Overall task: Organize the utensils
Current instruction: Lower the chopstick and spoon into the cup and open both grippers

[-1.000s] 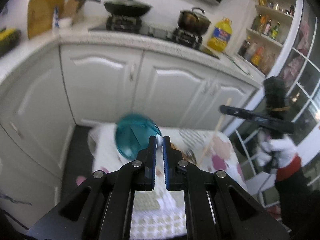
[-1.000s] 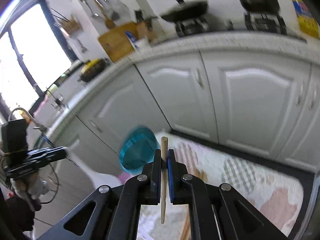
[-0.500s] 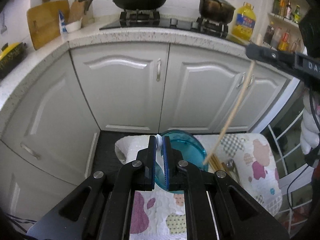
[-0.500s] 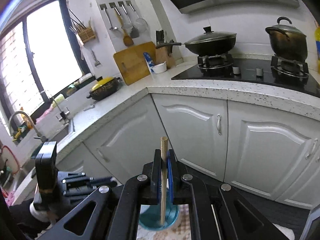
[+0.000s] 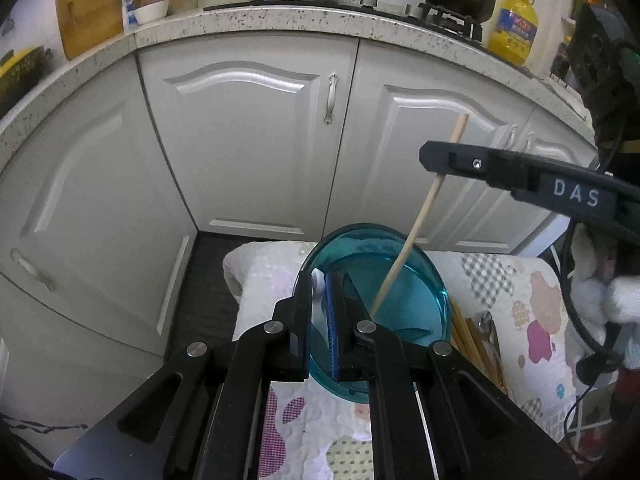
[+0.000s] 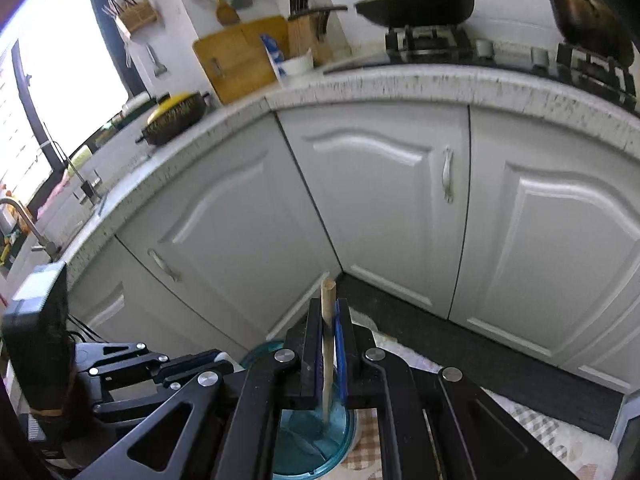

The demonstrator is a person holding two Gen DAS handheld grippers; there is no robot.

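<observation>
The right gripper (image 6: 328, 360) is clenching a light, stiff chopstick (image 5: 416, 224) near its top — tip dipping into the teal container (image 5: 404, 292) below. The left gripper (image 5: 319, 312) is pinching a slippery white utensil handle (image 5: 318, 280) endwise, just above that container's rim.

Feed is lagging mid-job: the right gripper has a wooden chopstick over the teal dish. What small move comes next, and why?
Probably lower the right gripper slightly, then open it: the wooden chopstick is clamped, its tip already inside the round teal glass dish, which the left gripper holds by the rim.
</observation>
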